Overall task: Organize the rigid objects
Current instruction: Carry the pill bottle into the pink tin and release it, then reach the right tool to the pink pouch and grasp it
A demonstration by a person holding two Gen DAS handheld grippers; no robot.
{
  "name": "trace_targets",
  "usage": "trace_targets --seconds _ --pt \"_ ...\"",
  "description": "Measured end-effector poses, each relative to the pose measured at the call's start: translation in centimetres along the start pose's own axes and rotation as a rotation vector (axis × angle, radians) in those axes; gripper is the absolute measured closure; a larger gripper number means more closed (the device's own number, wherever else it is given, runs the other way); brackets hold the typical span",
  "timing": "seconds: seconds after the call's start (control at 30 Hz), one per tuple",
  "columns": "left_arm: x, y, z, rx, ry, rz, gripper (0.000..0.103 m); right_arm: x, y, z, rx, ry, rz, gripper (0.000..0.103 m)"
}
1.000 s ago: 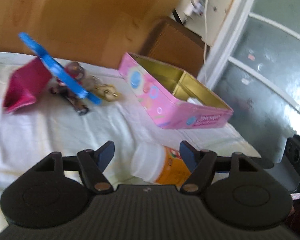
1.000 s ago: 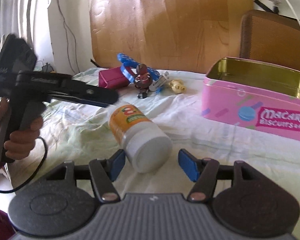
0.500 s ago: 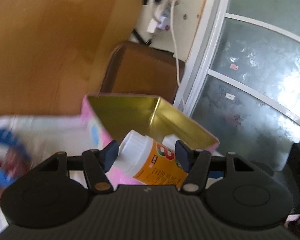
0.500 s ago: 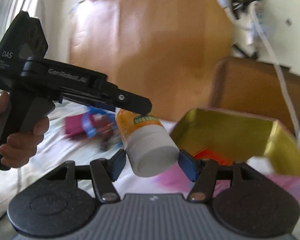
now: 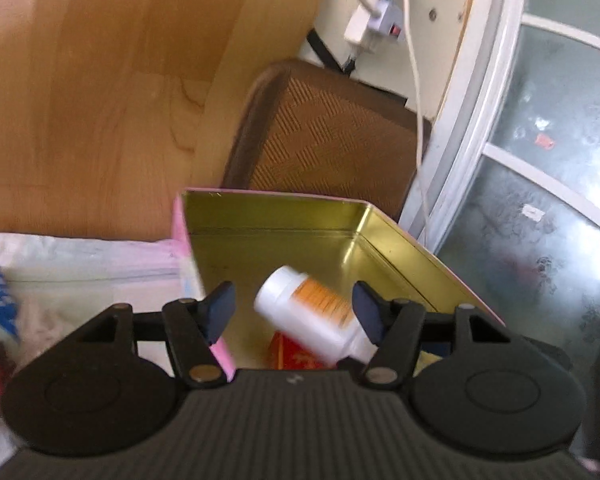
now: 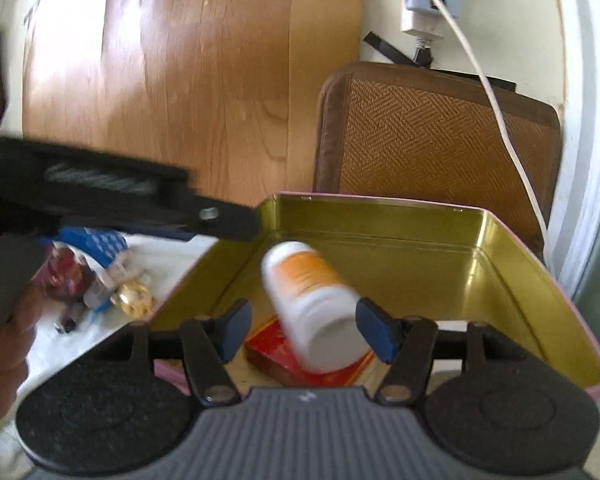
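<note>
Both wrist views close above, facing down into tin (image 5: 268,216), shared

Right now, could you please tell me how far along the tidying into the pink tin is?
Done: a red flat box lies in the tin. In hand: the orange and white bottle is over the tin between the fingers of the right claw, blurred, with a gap at one pad, so it is probably dropping in. Left: the gold figure, dark red toy and blue piece lie on the cloth.

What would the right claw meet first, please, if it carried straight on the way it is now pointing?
Most likely the white and orange bottle, blurred between its tips above the open pink tin. Past that, the tin's gold floor or far wall; depth is hard to judge.
</note>
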State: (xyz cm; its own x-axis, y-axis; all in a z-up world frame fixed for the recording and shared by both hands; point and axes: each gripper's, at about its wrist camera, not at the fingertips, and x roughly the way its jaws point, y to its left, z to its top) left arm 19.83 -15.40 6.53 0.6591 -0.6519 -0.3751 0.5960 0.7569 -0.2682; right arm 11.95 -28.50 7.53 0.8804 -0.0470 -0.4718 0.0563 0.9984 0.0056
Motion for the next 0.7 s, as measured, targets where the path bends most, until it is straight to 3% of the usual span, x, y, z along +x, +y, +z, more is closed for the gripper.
trace_targets --seconds 0.23,0.33,0.53,0.6,0.7 --pt "-10.2 3.2 -4.9 0.067 -0.072 0.025 0.036 -3.8 1.7 -1.2 0.076 -0.091 0.044 0.044" --pt "-13.9 6.2 -7.8 0.054 -0.064 0.132 0.035 -4.8 3.8 -1.3 0.074 -0.116 0.108 0.045" --pt "-17.8 13.8 -10.3 -0.046 -0.063 0.42 0.035 -3.3 11.0 -0.4 -0.042 -0.059 0.275 0.056" --pt "-18.5 15.8 -10.9 -0.093 -0.081 0.463 0.035 -2.4 13.5 0.0 -0.082 -0.043 0.312 0.06" --pt "-18.9 17.2 -11.2 -0.16 -0.096 0.441 0.036 -1.0 16.7 0.6 -0.145 -0.026 0.331 0.061"
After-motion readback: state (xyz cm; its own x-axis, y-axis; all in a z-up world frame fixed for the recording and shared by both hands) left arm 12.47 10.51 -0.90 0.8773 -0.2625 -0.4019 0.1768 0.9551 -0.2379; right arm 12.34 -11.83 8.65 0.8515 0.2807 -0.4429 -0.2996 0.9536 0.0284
